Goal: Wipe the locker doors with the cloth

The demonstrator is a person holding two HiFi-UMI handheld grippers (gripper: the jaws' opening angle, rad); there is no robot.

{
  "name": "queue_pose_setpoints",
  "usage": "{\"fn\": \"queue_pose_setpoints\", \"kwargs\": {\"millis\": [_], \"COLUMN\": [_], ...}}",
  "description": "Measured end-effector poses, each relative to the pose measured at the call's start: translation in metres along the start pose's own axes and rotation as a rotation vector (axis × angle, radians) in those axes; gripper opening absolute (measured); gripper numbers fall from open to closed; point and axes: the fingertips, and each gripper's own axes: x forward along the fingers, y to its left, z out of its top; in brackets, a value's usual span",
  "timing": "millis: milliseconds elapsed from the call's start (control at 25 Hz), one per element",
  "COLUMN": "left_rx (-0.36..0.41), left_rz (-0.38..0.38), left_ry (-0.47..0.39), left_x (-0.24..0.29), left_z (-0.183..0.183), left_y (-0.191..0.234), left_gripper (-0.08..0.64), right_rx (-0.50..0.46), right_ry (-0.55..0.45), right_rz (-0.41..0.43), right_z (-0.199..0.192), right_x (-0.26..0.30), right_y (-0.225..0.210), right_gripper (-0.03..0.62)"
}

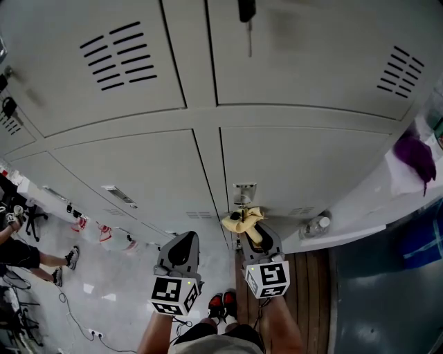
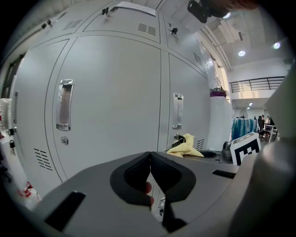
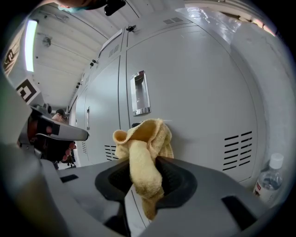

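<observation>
My right gripper (image 1: 250,225) (image 3: 144,162) is shut on a bunched yellow cloth (image 1: 246,221) (image 3: 143,148) (image 2: 185,145). The cloth sits close to the lower right locker door (image 1: 304,166) (image 3: 194,92), just below its recessed handle (image 1: 243,192) (image 3: 140,92); whether it touches the door I cannot tell. My left gripper (image 1: 181,243) (image 2: 150,162) is shut with nothing between its jaws, held back from the lower left locker door (image 1: 138,173) (image 2: 111,102). The upper doors (image 1: 104,62) have vent slots.
A key (image 1: 246,17) hangs in the upper right door. A water bottle (image 1: 315,226) (image 3: 268,180) stands beside the lockers on a wooden platform (image 1: 304,290). A purple cloth (image 1: 415,155) lies on the white locker side. A person (image 1: 21,252) sits at far left, with cables on the floor.
</observation>
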Motion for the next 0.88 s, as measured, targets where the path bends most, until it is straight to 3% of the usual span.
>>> {"fn": "queue_pose_setpoints", "kwargs": {"millis": [880], "left_rx": [0.017], "left_rz": [-0.052], "left_ry": [0.003], "left_x": [0.016], "left_z": [0.003], "left_y": [-0.02], "left_gripper": [0.023], "right_rx": [0.019], "right_ry": [0.0], "right_rz": [-0.117], "right_z": [-0.005], "right_x": [-0.014], "right_y": [-0.045], "right_gripper": [0.131]}}
